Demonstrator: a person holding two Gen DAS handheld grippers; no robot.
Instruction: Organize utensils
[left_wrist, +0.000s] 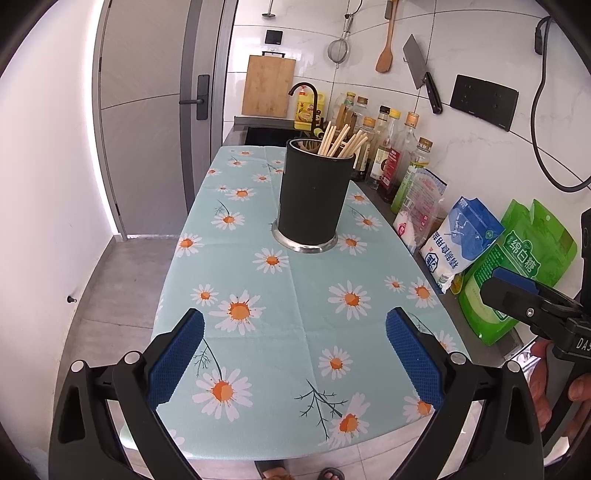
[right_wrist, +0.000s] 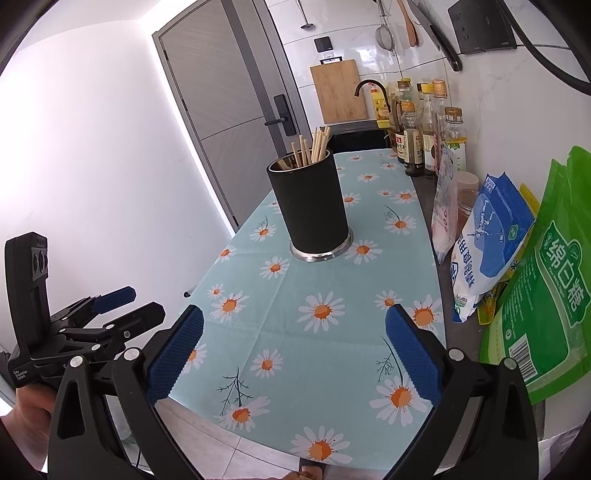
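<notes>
A black cylindrical utensil holder (left_wrist: 313, 195) (right_wrist: 310, 206) with a steel base stands upright on the daisy-print cloth (left_wrist: 295, 295) (right_wrist: 332, 280). Several wooden chopsticks (left_wrist: 341, 142) (right_wrist: 312, 147) stick out of its top. My left gripper (left_wrist: 295, 354) hangs open over the near end of the cloth, nothing between its blue pads. My right gripper (right_wrist: 293, 350) is also open and empty, at a similar distance from the holder. Each gripper shows at the edge of the other's view: the right gripper (left_wrist: 524, 295) and the left gripper (right_wrist: 122, 306).
Along the right wall stand oil and sauce bottles (left_wrist: 391, 155) (right_wrist: 424, 129), a blue-white bag (left_wrist: 458, 243) (right_wrist: 487, 240) and a green bag (left_wrist: 517, 269) (right_wrist: 546, 277). A sink with a black faucet (left_wrist: 306, 96) lies beyond the cloth. A cleaver (left_wrist: 421, 70), a spatula and a strainer hang on the wall.
</notes>
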